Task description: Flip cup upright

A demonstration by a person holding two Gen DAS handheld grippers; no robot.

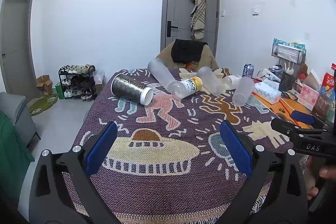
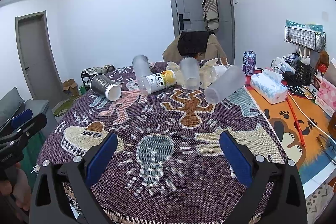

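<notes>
Several cups lie on their sides at the far end of the patterned table cloth point(image 1: 168, 161). A dark patterned cup with a white rim point(image 1: 131, 88) point(image 2: 105, 86) lies at the left. Frosted clear cups lie at the back left point(image 1: 160, 74) point(image 2: 141, 68), middle point(image 1: 210, 80) point(image 2: 190, 75) and right point(image 1: 243, 90) point(image 2: 224, 84). A clear bottle with a white and yellow label point(image 1: 187, 87) point(image 2: 158, 81) lies among them. My left gripper point(image 1: 168, 146) and right gripper point(image 2: 168, 152) are open and empty, over the near part of the cloth, well short of the cups.
A tissue pack point(image 2: 268, 87), a drink can point(image 2: 249, 62), boxes and a wire rack point(image 2: 304, 37) crowd the orange mat point(image 2: 279, 119) on the right. A chair with clothes point(image 2: 195, 43) stands behind the table. The right gripper's side shows at the left wrist view's right edge point(image 1: 302, 131).
</notes>
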